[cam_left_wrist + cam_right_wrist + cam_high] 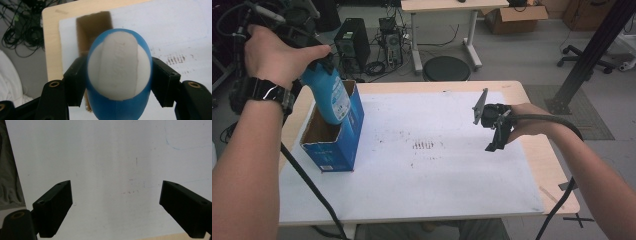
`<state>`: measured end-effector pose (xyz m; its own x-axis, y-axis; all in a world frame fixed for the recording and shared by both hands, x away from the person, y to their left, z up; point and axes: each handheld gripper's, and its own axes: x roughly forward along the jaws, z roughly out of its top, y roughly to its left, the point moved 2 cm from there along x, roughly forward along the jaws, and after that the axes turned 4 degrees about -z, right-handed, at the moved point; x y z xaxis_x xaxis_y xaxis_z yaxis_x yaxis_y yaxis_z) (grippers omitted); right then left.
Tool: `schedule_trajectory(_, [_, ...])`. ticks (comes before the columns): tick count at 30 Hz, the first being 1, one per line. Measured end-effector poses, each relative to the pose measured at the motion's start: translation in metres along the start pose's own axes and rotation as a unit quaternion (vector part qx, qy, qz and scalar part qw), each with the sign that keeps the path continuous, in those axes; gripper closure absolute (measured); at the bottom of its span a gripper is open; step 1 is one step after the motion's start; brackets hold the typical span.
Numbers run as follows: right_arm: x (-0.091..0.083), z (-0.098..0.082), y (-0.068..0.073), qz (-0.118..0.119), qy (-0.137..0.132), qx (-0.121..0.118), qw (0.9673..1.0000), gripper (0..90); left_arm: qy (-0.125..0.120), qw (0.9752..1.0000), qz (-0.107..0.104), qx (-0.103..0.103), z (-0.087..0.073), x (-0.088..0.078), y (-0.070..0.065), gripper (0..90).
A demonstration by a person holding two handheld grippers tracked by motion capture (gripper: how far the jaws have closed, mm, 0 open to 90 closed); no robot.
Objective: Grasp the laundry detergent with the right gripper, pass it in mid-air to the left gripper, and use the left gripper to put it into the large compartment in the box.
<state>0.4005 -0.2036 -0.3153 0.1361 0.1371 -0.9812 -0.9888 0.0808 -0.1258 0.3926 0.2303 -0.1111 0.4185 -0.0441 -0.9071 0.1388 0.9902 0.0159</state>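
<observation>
White matte table sheet; left gripper jaws clamp rounded blue bottle, right gripper jaws wide, empty.

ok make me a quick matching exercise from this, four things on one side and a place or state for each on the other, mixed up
Things:
1. blue bottle
2. blue box
3. left gripper
4. right gripper

States:
A. jaws apart, nothing between them, above the white sheet
B. stands open-topped near the table's left edge
C. clamped on the bottle's sides
D. held tilted, bottom end at the box's opening

Pairs: 1-D, 2-B, 3-C, 4-A
</observation>
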Motion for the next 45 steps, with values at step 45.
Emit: schedule_trajectory(45, [-0.001,-0.032,0.000,0.004,-0.005,0.033,0.9994,10.9,0.068,0.9958,0.014,-0.058,-0.057,0.140,0.036,38.2])
